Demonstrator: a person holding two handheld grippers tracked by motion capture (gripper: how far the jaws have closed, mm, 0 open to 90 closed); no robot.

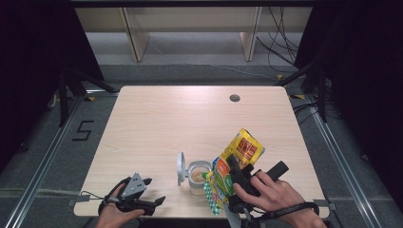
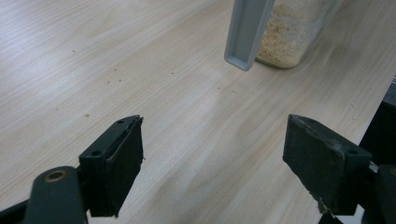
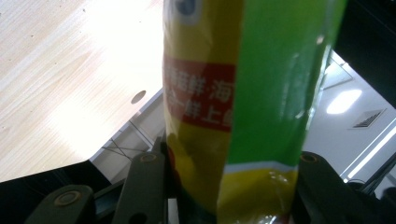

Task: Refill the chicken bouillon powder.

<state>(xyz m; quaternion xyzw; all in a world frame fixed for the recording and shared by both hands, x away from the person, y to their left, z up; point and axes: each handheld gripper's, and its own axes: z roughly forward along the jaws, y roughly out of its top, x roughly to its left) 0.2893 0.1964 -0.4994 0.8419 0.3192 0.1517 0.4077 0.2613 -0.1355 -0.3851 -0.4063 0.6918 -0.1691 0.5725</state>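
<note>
A clear jar [image 1: 197, 176] holding tan crumbs stands near the table's front edge, its grey lid [image 1: 180, 168] swung open to the left. My right gripper [image 1: 232, 170] is shut on a yellow and green snack bag [image 1: 240, 156], held tilted just right of the jar. In the right gripper view the bag [image 3: 233, 93] stands between the two jaws of my right gripper [image 3: 233, 186]. My left gripper [image 1: 154, 191] rests low at the front left, open and holding nothing. Its view shows my left gripper [image 2: 215, 135] pointing at the jar [image 2: 289, 32] and the lid [image 2: 247, 32].
The light wooden table [image 1: 180, 123] has a round cable hole [image 1: 234, 98] at the back right. Small crumbs lie on the table [image 2: 140, 70] near the jar. Wooden shelf legs [image 1: 135, 42] and cables stand beyond the far edge. A "5" [image 1: 83, 129] marks the floor at the left.
</note>
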